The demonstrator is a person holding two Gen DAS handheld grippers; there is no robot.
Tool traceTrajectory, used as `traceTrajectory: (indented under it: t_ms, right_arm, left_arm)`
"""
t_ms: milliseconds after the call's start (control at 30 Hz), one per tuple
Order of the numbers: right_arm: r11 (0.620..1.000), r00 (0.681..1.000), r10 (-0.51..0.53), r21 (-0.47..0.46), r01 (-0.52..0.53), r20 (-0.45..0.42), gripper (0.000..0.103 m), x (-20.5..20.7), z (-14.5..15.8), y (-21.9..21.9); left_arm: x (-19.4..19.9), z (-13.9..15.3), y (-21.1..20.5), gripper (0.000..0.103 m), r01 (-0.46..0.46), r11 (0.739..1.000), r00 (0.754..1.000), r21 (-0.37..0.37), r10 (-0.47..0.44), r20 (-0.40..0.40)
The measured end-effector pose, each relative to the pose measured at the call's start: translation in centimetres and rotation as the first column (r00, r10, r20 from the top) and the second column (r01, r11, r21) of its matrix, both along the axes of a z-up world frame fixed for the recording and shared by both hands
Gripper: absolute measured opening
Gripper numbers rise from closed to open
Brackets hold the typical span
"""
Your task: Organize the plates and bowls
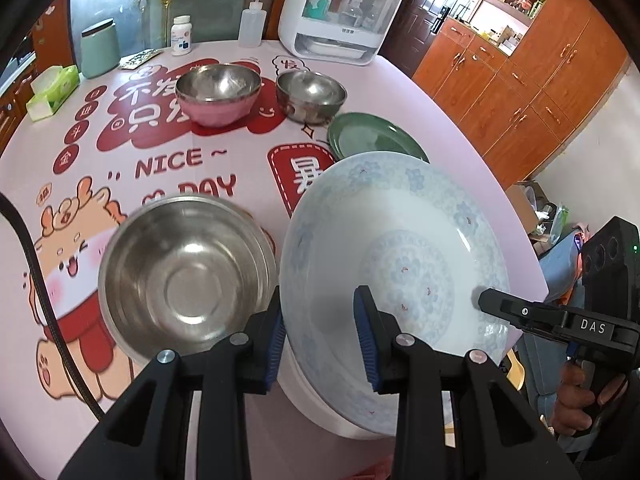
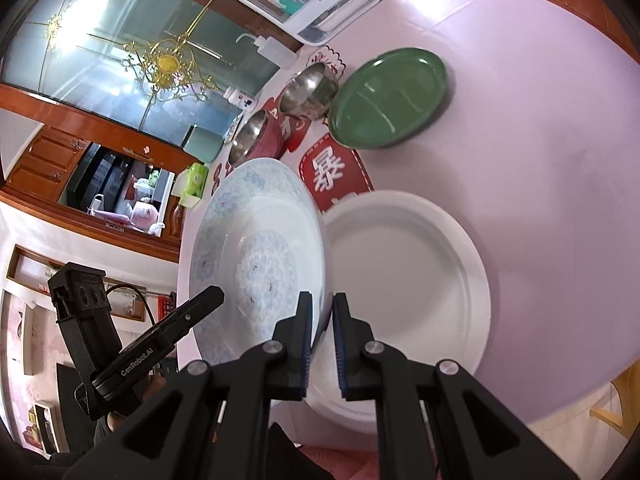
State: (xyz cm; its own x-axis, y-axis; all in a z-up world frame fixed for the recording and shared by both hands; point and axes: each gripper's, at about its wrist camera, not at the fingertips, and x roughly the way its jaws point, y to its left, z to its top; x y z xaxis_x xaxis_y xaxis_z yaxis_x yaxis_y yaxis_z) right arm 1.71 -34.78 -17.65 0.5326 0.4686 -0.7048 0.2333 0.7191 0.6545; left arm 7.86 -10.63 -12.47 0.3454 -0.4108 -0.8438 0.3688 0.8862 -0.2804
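A white plate with a blue flower pattern (image 1: 400, 248) is tilted up above a plain white plate (image 2: 404, 276). My right gripper (image 2: 322, 320) is shut on the patterned plate's (image 2: 256, 248) rim. My left gripper (image 1: 320, 320) is open, with its fingers on either side of the plate's opposite rim. A steel bowl (image 1: 184, 276) sits just left of it. A pink-sided steel bowl (image 1: 218, 94), a smaller steel bowl (image 1: 310, 96) and a green plate (image 1: 372, 138) lie farther back.
The round table (image 2: 540, 160) has a pink printed cloth. At its far edge stand a white dish cabinet (image 1: 340, 12), a squeeze bottle (image 1: 251, 24), a pill bottle (image 1: 181, 36), a green canister (image 1: 100, 48) and a tissue box (image 1: 52, 90). Wooden cupboards (image 1: 520, 80) stand to the right.
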Motion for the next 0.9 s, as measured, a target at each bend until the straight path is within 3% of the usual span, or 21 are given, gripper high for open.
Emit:
traceTrajectory:
  t_ms: [500,900]
  right_arm:
    - [1.000,0.996,-0.012,-0.018,0.011,-0.089,0.010,-2.5,-2.4,-0.9]
    - [0.999,0.983,0.004,-0.050,-0.013,-0.182,0.010,-2.0,-4.8,-1.7]
  left_arm:
    - [-2.2,-3.4,-1.6,0.031,0.027,0.999,0.998,0.027,-0.025,-0.061]
    - [-2.0,-6.2,-3.1,0.031,0.042,0.997,0.992,0.060,-0.034,-0.119]
